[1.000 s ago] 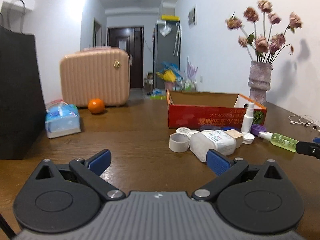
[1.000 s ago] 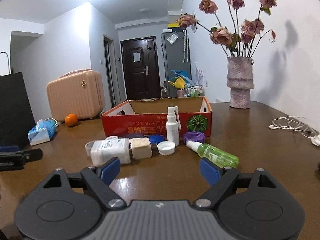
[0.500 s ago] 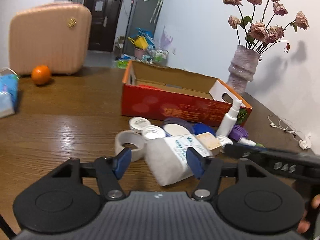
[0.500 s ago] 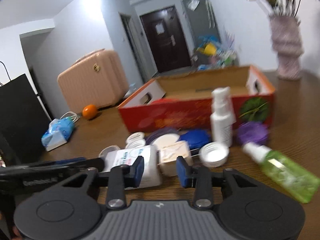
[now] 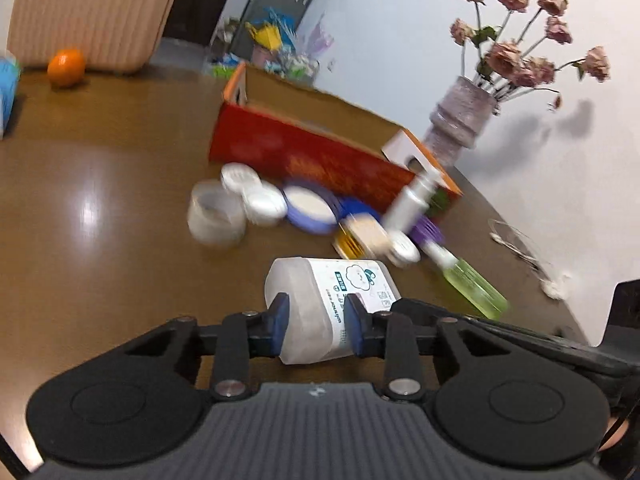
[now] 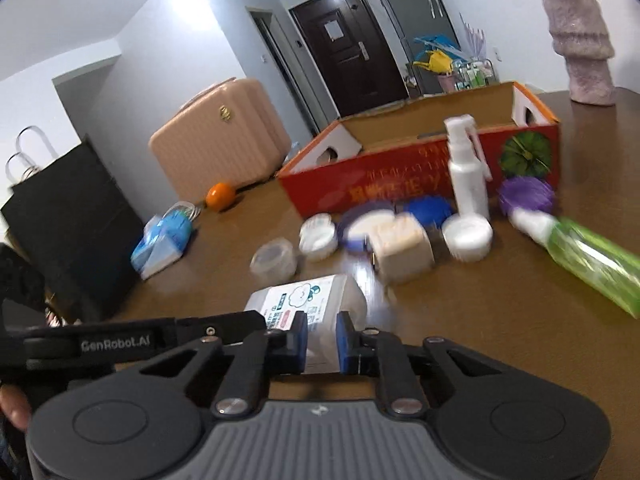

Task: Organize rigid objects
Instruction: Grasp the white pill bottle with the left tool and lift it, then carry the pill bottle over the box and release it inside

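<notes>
Moved: both my claws swung in and closed on the white bottle, left claw clamped across its body, right claw clamped on its end.
Risk: opposed pulls could twist it free onto the tabletop, scattering the jars.

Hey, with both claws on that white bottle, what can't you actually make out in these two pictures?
- Bottle near end: both views, hidden behind the claw bodies.
- Bottle label text: both views, too small and blurred.
- Red box inside: both views, front wall hides the floor.
- Lids and jars by the box: both views, motion blur smears them together.
- Flowers: right view, cut off by the top edge.
- Green bottle: right view, cut off at the right edge.
</notes>
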Demonstrator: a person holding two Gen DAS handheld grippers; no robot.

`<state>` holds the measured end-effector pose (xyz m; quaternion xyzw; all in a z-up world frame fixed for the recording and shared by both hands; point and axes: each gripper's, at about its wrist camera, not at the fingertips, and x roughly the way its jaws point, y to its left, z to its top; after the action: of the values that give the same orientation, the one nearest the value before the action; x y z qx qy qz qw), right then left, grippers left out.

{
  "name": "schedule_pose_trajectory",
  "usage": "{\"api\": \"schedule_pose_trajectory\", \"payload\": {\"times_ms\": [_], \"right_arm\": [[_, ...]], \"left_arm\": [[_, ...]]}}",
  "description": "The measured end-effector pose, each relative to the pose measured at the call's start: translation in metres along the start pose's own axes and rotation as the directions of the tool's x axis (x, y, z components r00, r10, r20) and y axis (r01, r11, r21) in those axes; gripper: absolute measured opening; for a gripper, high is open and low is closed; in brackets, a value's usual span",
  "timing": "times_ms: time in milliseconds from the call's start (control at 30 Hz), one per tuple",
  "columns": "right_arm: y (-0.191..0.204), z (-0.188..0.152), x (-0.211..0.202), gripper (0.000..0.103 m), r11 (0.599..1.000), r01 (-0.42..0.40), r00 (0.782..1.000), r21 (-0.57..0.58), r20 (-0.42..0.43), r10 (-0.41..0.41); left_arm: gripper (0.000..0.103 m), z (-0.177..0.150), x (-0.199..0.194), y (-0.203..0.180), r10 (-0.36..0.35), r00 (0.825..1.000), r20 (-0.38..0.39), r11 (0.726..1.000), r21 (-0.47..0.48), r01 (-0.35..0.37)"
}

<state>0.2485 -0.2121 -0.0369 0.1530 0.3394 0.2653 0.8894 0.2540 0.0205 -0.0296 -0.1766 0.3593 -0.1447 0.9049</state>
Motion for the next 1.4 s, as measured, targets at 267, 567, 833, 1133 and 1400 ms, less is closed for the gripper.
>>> {"api": "schedule_pose_trajectory", "payload": {"times_ms": [267, 567, 833, 1133, 1400], "right_arm": [[-0.004, -0.049, -0.071, 0.015, 0.996, -0.005, 1.000, 0.091, 0.011, 0.004], [-0.013, -0.055, -0.071, 0.019, 0.993, -0.002, 1.000, 0.115, 0.026, -0.001], [-0.013, -0.035, -0.066, 0.016, 0.996, -0.021, 0.999, 0.087, 0.039, 0.018], [-0.034, 0.124, -0.047, 0.015, 0.999, 0.046, 0.967, -0.029, 0.253, -0.037], [-0.155, 0.265, 0.085, 0.015, 0.980, 0.164, 0.979, 0.116, 0.103, -0.176]], "left_arm": [[0.030, -0.047, -0.045, -0.031, -0.083, 0.996, -0.022, 0.996, 0.014, 0.083], [0.036, -0.052, -0.040, -0.040, -0.039, 0.998, -0.042, 0.999, 0.036, 0.040], [0.028, -0.037, -0.037, -0.045, -0.065, 0.998, 0.017, 0.997, 0.051, 0.064], [0.028, 0.118, 0.020, -0.093, -0.172, 0.962, 0.212, 0.976, 0.171, 0.136], [0.028, 0.247, 0.209, -0.088, -0.141, 0.989, 0.032, 0.988, 0.062, 0.139]]}}
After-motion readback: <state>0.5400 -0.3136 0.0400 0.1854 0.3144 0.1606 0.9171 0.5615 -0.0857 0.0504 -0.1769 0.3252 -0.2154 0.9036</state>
